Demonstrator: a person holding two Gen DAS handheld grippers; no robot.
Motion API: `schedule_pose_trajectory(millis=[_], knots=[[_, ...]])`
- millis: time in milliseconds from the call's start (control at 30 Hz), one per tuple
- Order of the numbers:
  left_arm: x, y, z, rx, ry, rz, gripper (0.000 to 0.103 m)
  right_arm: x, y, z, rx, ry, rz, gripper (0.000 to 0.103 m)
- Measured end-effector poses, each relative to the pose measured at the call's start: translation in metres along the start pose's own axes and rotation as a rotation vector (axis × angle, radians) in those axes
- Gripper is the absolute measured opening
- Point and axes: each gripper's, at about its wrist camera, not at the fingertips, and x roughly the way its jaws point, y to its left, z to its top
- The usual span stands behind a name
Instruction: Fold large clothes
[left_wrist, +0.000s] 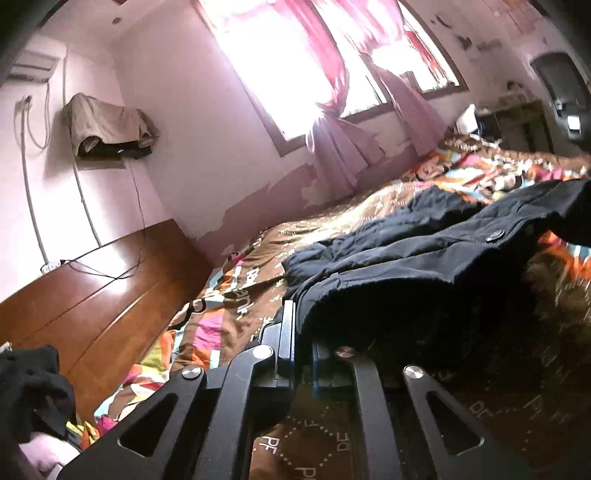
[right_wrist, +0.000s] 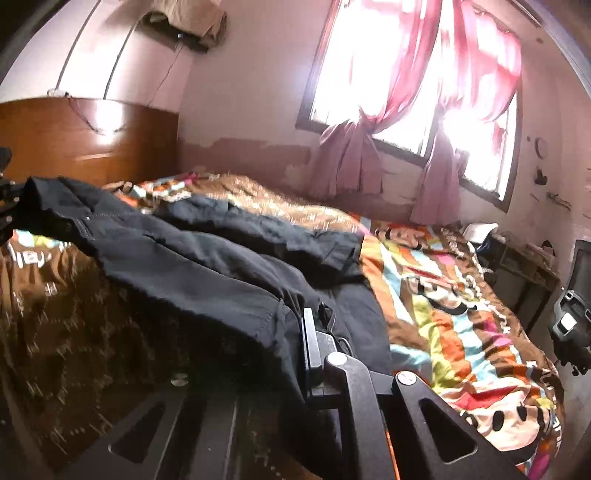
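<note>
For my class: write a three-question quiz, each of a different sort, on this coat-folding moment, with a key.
1. True or false: both grippers are shut on the black coat.
2. Multiple choice: the coat lies on A) a bare wooden floor, B) a patterned bedspread, C) a glass desk.
3. Fill in: the curtains at the window are ____.

Key: 1 true, the left gripper and the right gripper each pinch a coat edge. 2 B. 3 pink.
</note>
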Motion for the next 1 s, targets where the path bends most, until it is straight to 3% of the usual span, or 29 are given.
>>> schedule_pose_trajectory(millis=[333, 700, 800, 1000], knots=[[-0.069, 0.027, 0.035, -0.046, -0.103, 0.022, 0.005, -0.072, 0.003, 0.035, -0.059, -0.161, -0.029, 0.006], [-0.129, 0.046, 0.059, -0.009, -0.183, 0.027, 0.005, -0.131, 0.0, 0.057, -0.064, -0.248, -0.039, 0.006], [-0.124, 0.049, 0.065, -0.003, -0.173, 0.009, 0.005, -0.125, 0.0, 0.065, -0.072, -0.252, -0.053, 0.006], [-0.08, 0.048, 0.077, -0.008, -0.108, -0.046, 0.005, -0.08, -0.006, 0.074, -0.088, -0.205, -0.048, 0.006]])
